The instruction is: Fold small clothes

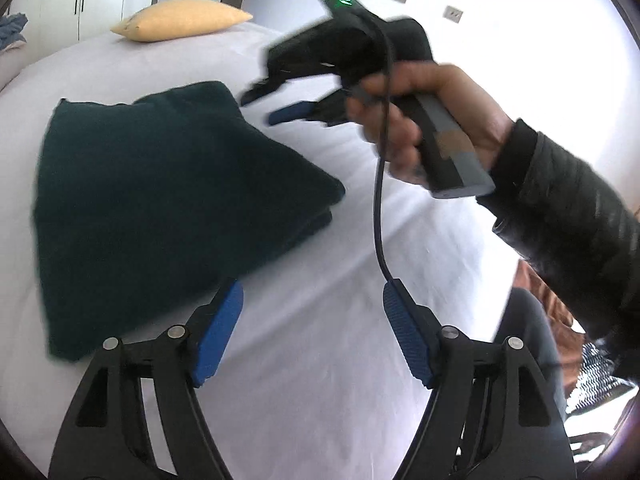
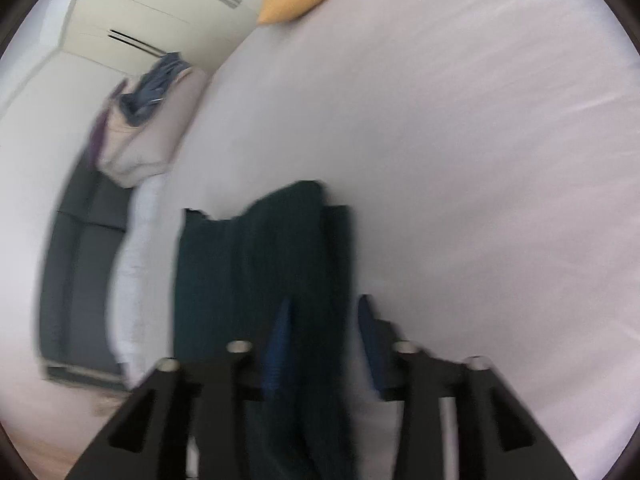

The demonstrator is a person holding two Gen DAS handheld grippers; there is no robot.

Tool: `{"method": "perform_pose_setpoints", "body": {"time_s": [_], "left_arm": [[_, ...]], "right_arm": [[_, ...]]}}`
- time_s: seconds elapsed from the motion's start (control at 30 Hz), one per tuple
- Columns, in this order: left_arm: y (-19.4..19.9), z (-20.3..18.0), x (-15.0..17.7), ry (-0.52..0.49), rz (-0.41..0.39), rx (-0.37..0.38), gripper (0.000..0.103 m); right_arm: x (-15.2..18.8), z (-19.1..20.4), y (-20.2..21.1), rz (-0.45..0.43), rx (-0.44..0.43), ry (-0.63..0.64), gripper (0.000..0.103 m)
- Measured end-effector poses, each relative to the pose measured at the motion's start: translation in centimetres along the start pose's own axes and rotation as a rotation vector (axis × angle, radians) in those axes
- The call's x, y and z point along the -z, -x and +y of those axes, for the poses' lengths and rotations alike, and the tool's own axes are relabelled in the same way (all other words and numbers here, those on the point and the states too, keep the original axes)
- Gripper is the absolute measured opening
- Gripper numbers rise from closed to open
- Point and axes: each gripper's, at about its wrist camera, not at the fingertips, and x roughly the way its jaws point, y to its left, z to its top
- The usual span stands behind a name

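Observation:
A dark green folded garment (image 1: pixel 160 204) lies on the white bed sheet (image 1: pixel 320 360), left of centre in the left wrist view. My left gripper (image 1: pixel 312 300) is open and empty, just off the garment's near right edge. My right gripper (image 1: pixel 266 106), held in a hand, hovers open above the bed by the garment's far right corner. In the blurred right wrist view the garment (image 2: pixel 256 280) lies below my open right gripper (image 2: pixel 326 312), which holds nothing.
A yellow pillow (image 1: pixel 180 20) lies at the far end of the bed. A wardrobe (image 2: pixel 152 12), a pile of beige and blue cloth (image 2: pixel 152 112) and a dark sofa (image 2: pixel 80 272) stand beyond the bed's left edge. The person's dark sleeve (image 1: pixel 560 216) is at the right.

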Motion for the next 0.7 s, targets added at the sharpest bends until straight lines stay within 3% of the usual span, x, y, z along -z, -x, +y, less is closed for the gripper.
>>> {"method": "perform_pose_setpoints", "body": {"time_s": [0.03,0.13,0.3,0.47,0.53,0.63,0.7], "left_arm": [[1.0,0.6,0.4,0.012,-0.022,-0.008,0.072],[3.2,4.0,0.3,0.076,-0.088,-0.054,0.072],[5.6,10.2,-3.4,0.195,-0.201,-0.156,0.072],[2.0,11.9,-6.8,0.182,-0.129,-0.177,0.070],[0.0,12.2,-6.7,0.185,-0.077,-0.167,0.067],[-1.9,12.3,-6.2,0.157,-0.036,-0.209,0.067],[-2.3,12.6,-5.5,0.165,-0.034,-0.213,0.067]], "right_arm": [[0.8,0.3,1.1,-0.023,0.005,0.019,0.043],[3.4,1.3,3.9,-0.050,-0.145,0.028,0.043],[5.9,3.6,3.3,0.004,-0.167,0.075,0.043],[5.7,3.2,0.9,0.040,-0.080,0.035,0.042],[5.8,2.7,0.1,0.048,-0.095,0.011,0.038],[5.4,2.0,-0.3,0.044,-0.141,-0.026,0.036],[5.4,1.8,-0.6,0.052,-0.163,-0.026,0.023]]}}
